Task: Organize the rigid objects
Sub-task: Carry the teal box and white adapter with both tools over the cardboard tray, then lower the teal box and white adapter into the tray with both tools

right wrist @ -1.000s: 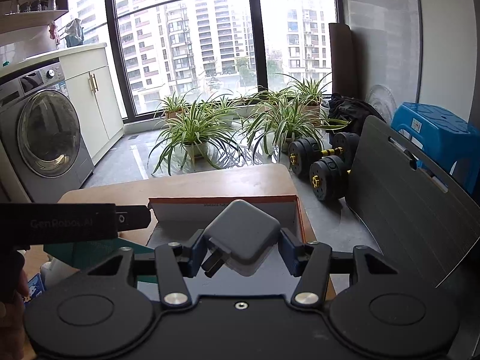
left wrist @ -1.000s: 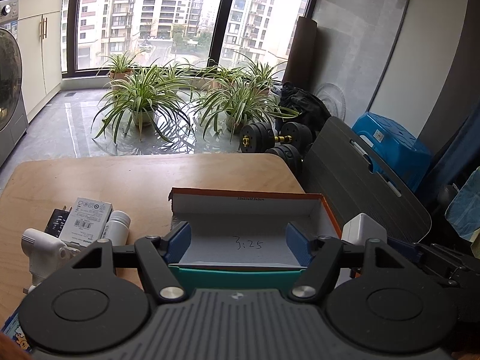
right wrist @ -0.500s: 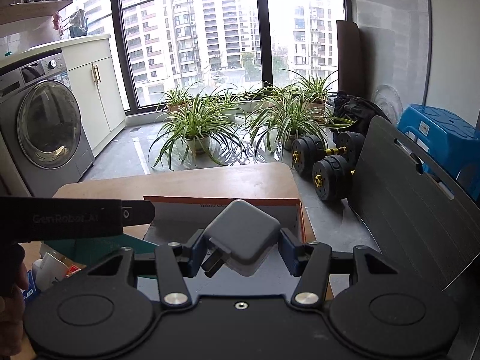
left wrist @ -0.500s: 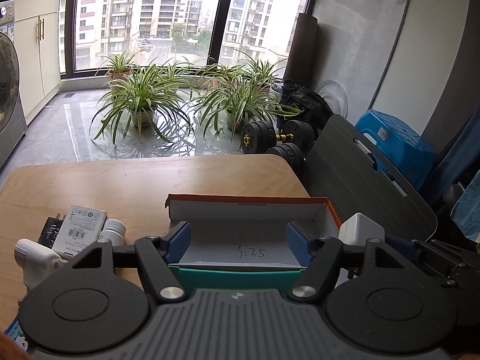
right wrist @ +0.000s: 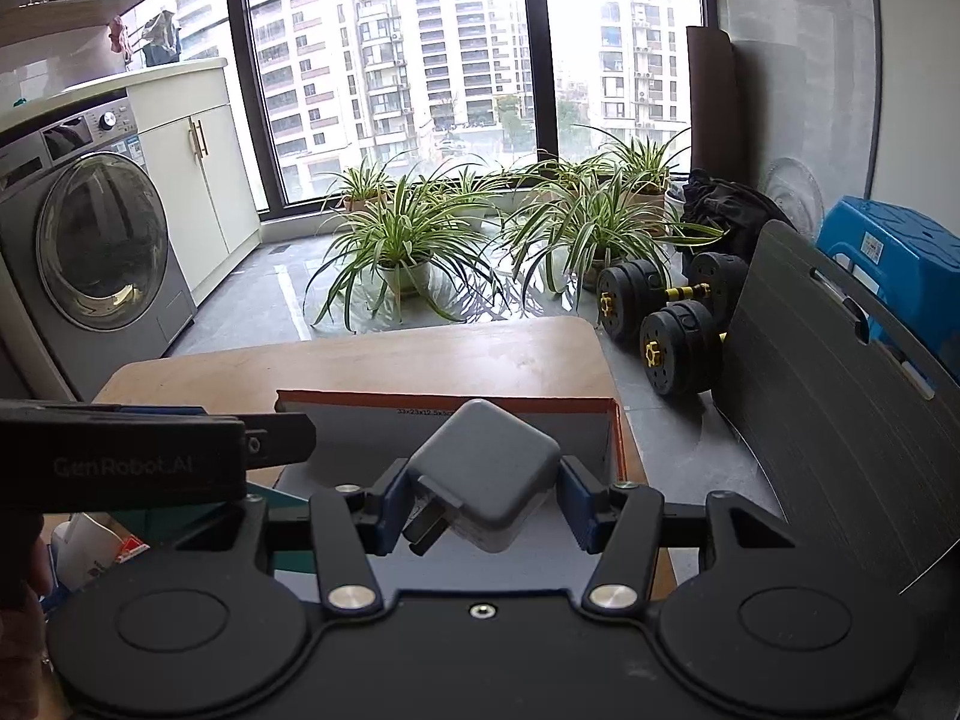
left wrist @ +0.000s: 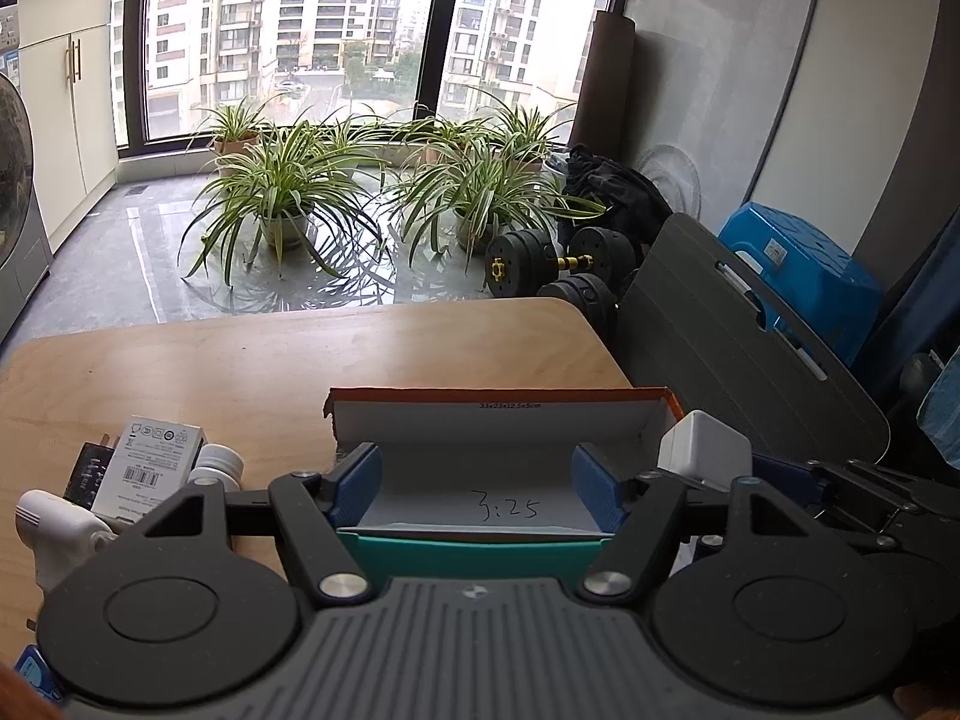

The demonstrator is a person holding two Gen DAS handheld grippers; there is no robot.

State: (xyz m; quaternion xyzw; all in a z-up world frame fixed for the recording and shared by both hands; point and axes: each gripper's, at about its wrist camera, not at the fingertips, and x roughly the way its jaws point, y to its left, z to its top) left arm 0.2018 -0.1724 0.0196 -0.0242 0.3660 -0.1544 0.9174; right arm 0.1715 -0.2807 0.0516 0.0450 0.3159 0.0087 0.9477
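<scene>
Right gripper (right wrist: 477,504) clamps a white charger (right wrist: 485,474) between its blue pads, tilted, prongs toward the left pad, above the right end of the open cardboard box (left wrist: 498,420). Left gripper (left wrist: 477,489) jaws stand apart, nothing between them, at the box's near wall; box floor visible between the pads.
</scene>
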